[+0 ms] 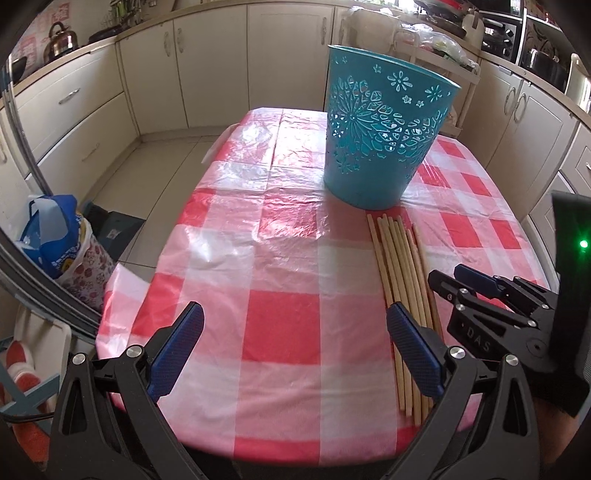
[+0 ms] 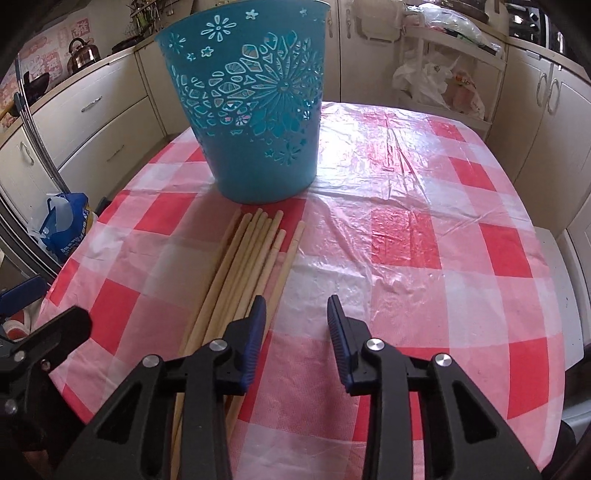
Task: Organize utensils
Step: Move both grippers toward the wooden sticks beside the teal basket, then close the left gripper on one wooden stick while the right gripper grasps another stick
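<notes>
Right tool part open, empty, beside chopsticks nr bin.

— Where am I working?
— I'm standing in a home kitchen: cream cabinets are lining the walls, a kettle is sitting on the counter, an oven beyond.

Both cams sit low over the worktop's near edge, angled down toward the far edge. Left one's nearer the left corner, right one further right. Both catch the teal basket and chopsticks up close.
</notes>
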`<state>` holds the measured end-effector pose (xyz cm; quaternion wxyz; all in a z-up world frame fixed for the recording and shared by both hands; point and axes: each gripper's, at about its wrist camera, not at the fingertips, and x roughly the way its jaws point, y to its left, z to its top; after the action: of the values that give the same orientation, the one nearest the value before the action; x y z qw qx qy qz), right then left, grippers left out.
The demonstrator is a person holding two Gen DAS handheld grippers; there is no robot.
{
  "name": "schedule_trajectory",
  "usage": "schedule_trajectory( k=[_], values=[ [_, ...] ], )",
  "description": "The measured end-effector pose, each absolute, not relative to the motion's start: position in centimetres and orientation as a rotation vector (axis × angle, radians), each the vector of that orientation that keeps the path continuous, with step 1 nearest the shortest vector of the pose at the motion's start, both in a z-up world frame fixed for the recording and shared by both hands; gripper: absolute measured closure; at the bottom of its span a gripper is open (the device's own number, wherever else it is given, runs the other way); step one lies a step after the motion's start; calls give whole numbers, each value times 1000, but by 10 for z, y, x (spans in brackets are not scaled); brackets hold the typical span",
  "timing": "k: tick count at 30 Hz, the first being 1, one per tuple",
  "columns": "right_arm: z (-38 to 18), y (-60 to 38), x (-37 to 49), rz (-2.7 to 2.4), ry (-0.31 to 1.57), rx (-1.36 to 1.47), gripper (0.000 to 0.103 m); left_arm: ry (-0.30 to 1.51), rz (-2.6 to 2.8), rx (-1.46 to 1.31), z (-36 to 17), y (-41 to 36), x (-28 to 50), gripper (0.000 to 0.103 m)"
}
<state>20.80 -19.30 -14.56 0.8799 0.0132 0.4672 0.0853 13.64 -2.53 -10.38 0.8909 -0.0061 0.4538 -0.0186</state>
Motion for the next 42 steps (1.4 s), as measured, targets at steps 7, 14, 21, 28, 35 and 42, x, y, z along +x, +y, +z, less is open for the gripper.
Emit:
schedule_trajectory(
  k=[7,14,21,28,35,42],
  values=[
    [-150,-190,213,192,986,-20,75,990,-74,-17,-126,-39,173,8],
    [-150,-208,215,213,993,-30,84,1000,-89,40,-140,-56,194,9],
    [-151,-215,213,234,981,10,84,1017,-78,44,-149,-59,204,9],
    [-151,-214,212,233,974,10,84,1021,-89,64,-148,-65,206,9],
    [-151,-210,211,226,969,-25,83,1010,-84,106,-150,-69,202,9],
    [-151,-206,211,219,967,-63,83,995,-116,119,-147,-62,203,16]
  ],
)
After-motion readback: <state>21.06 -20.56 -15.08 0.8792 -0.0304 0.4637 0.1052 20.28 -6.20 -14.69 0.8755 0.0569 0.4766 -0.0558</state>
